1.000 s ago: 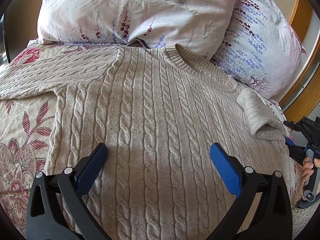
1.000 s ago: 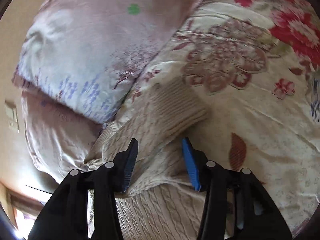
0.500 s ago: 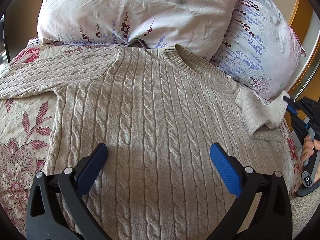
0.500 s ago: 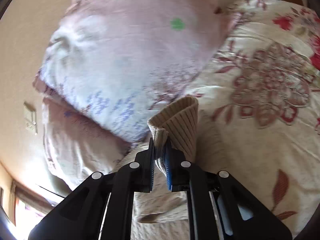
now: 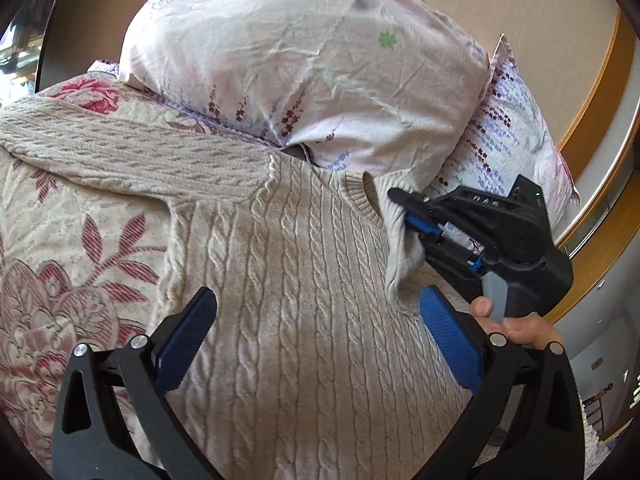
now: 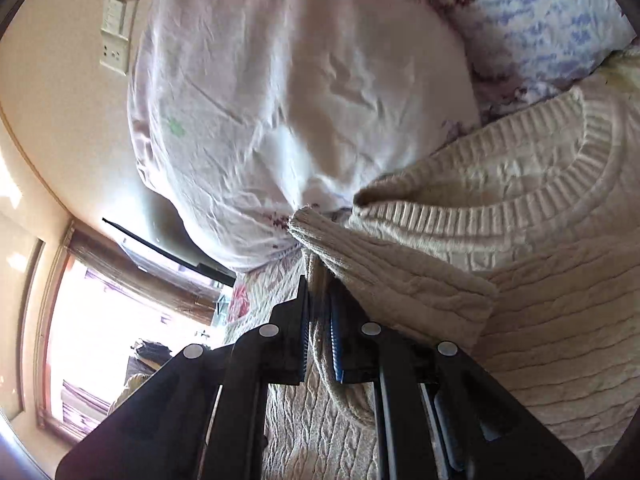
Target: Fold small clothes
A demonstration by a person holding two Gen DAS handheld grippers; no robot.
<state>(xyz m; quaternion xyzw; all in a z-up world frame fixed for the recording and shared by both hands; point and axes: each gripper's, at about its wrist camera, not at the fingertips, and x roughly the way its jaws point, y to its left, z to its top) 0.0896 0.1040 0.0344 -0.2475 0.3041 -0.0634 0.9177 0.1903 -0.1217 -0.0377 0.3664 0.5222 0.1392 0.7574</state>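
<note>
The right gripper [image 6: 318,340] is clamping shut on the cuff end of the sweater's sleeve [image 6: 384,272], with the knit pinched between the two pads at lower centre of the right wrist frame. In the left wrist view the same gripper [image 5: 404,210] is sitting at centre right, holding the sleeve [image 5: 400,248] up over the sweater [image 5: 304,320] near the ribbed collar [image 5: 360,200].

The left gripper [image 5: 316,344] is standing wide open at the bottom of the frame, hovering over the sweater's chest and gripping nothing (whether its pads are brushing the knit cannot be told).

The sweater is lying flat on the floral bedspread [image 5: 80,248], collar toward the pillows [image 5: 312,72] at the top of the frame, with the other sleeve [image 5: 132,152] stretching to the upper left.

Risks, as judged from this position:
- The pinch is taking only a narrow edge of the cuff; a quick sweep could pull the knit free.
- Dragging the sleeve across with nothing pinning the body could shift or bunch the sweater, producing a skewed fold.
- The loose cable knit could snag on the gripper pads at release.
</note>
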